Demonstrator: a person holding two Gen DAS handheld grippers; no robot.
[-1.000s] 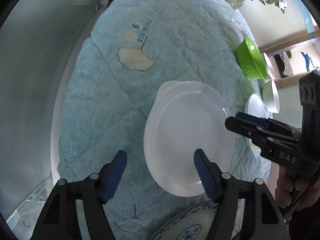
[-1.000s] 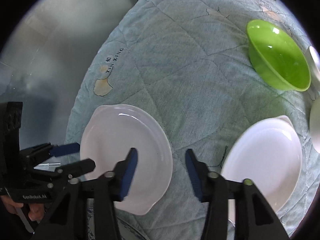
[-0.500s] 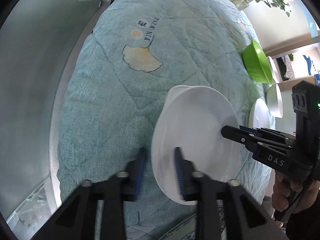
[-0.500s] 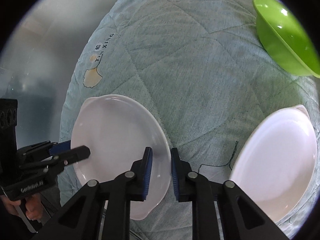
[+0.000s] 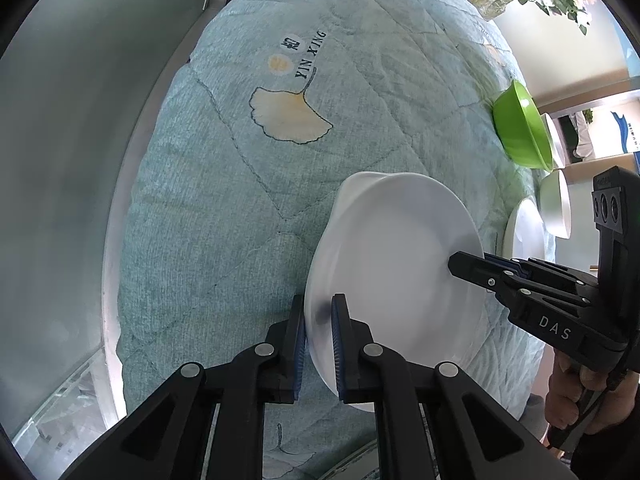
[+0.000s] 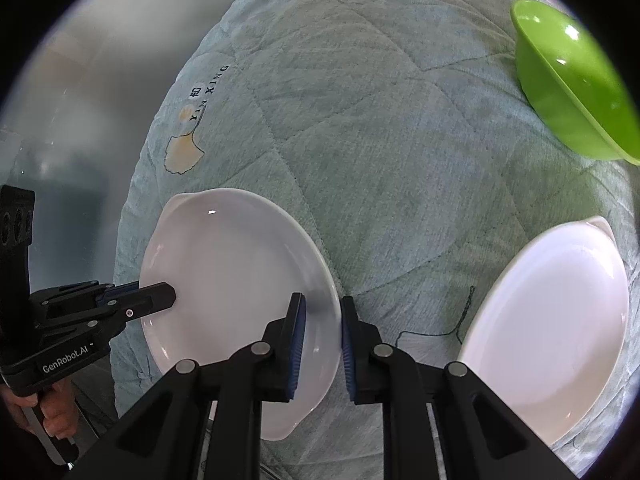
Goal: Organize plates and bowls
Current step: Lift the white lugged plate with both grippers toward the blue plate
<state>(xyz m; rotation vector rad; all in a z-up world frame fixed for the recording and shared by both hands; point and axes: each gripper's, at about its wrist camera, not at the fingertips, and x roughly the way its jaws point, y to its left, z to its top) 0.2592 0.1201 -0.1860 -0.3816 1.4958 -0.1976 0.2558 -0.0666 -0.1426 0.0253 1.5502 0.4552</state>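
I was at the gripping step: the white oval plate (image 6: 236, 280) lay empty on the teal quilted cloth (image 6: 380, 120), at its near left part. My left gripper (image 5: 319, 336) had just been closing and was clenched on the plate's left rim; my right gripper (image 6: 322, 340) pinched the opposite rim. Next, I judged, came a level lift toward the second empty white plate (image 6: 548, 328). The green bowl (image 6: 572, 80), far right, was empty too

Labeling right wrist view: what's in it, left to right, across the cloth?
Left tongs → white plate gripped at opposite rims → right tongs → second white plate; green bowl far right, farther back.
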